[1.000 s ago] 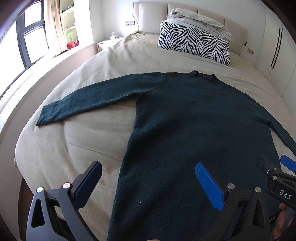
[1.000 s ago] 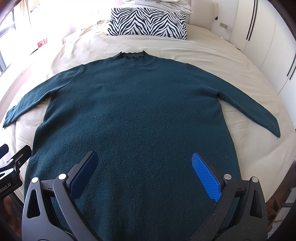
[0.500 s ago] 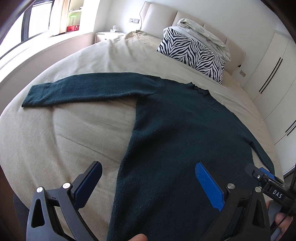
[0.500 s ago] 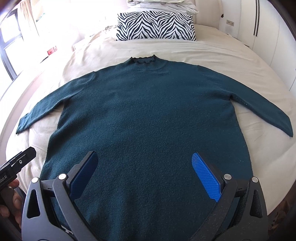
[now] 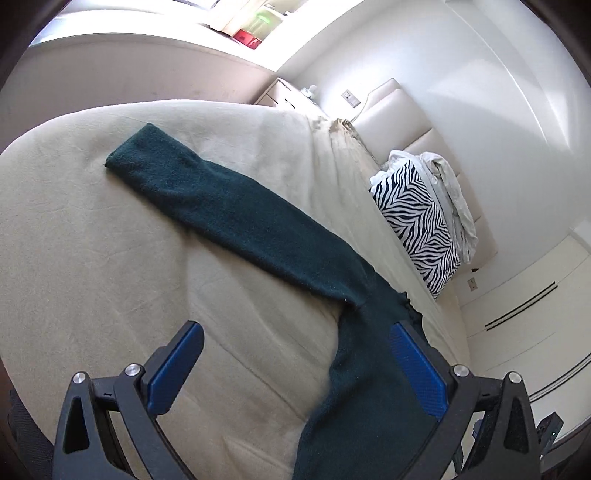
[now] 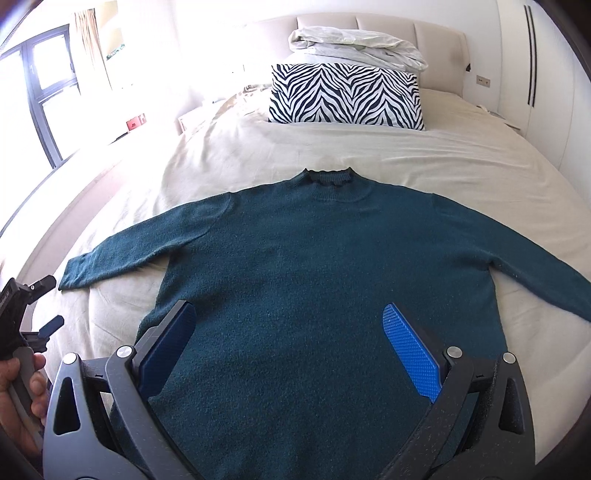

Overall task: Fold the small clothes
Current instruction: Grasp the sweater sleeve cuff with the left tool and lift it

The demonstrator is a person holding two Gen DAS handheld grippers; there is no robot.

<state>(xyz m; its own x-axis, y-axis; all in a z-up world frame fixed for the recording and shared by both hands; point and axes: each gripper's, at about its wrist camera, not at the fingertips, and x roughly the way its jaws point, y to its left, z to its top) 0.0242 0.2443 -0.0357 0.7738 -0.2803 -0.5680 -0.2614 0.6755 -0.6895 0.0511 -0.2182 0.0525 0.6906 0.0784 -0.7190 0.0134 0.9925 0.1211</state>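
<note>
Sweater: a dark teal knit sweater [image 6: 325,295] lies flat, front up, across the middle of the right wrist frame, collar toward the top, both sleeves spread out to the sides.
Sleeve in left view: one long sleeve [image 5: 236,218] runs diagonally from the upper left of the frame down to the lower centre, where it joins the body of the garment.
Bed: a beige sheet [image 6: 369,155] covers the bed under the sweater and fills most of both frames.
Left gripper: the left gripper [image 5: 295,369] sits at the bottom of its frame, blue pads spread wide, nothing between them; the right pad overlaps the sweater body in the picture, the left pad is over bare sheet. It also shows at the lower left edge of the right wrist frame, held by a hand [image 6: 22,391].
Right gripper: the right gripper [image 6: 288,347] is at the bottom of its frame, jaws wide apart over the lower body of the sweater, gripping nothing.
Pillow: a zebra-striped pillow [image 6: 347,98] stands at the top centre, with a crumpled pale blanket [image 6: 354,40] on top of it, against a padded headboard [image 6: 406,26].
Writing: a white label on the left gripper's body at the far left edge of the right wrist frame is cut off and unreadable.
</note>
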